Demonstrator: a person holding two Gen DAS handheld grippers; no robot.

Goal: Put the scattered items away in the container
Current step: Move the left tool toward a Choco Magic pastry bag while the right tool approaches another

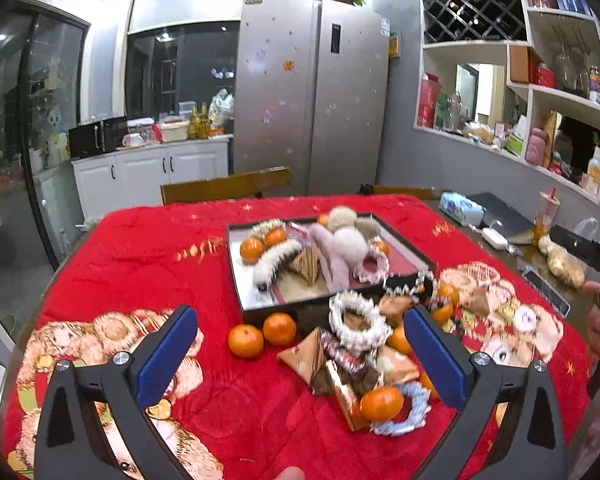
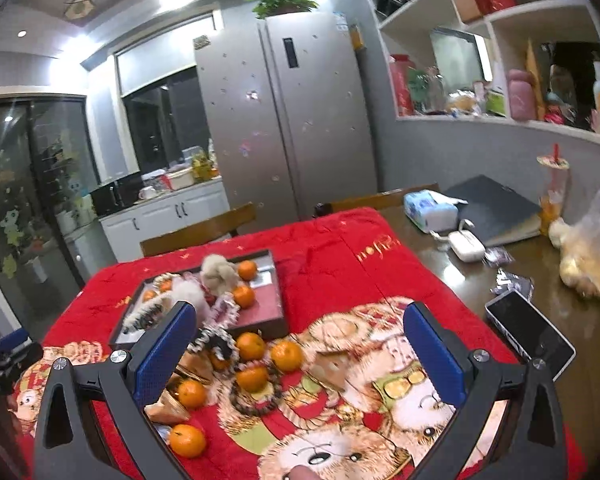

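A shallow black tray [image 1: 236, 276] sits mid-table on the red blanket and holds mandarins, fluffy clips and scrunchies. It also shows in the right wrist view [image 2: 278, 280]. In front of it lie loose mandarins [image 1: 246, 340], a white pearl scrunchie [image 1: 354, 320], gold pyramid boxes [image 1: 304, 354] and a blue scrunchie [image 1: 412, 412]. My left gripper [image 1: 300, 356] is open and empty above this pile. My right gripper [image 2: 300, 352] is open and empty above scattered mandarins [image 2: 286, 355] and a beaded bracelet [image 2: 256, 400].
A phone [image 2: 530, 334], earbud case [image 2: 466, 246], tissue pack [image 2: 430, 210], dark notebook [image 2: 496, 208], drink cup [image 2: 554, 192] and a plastic bag [image 2: 592, 256] lie on the bare wooden table at right. Wooden chairs [image 1: 224, 186] stand behind the table.
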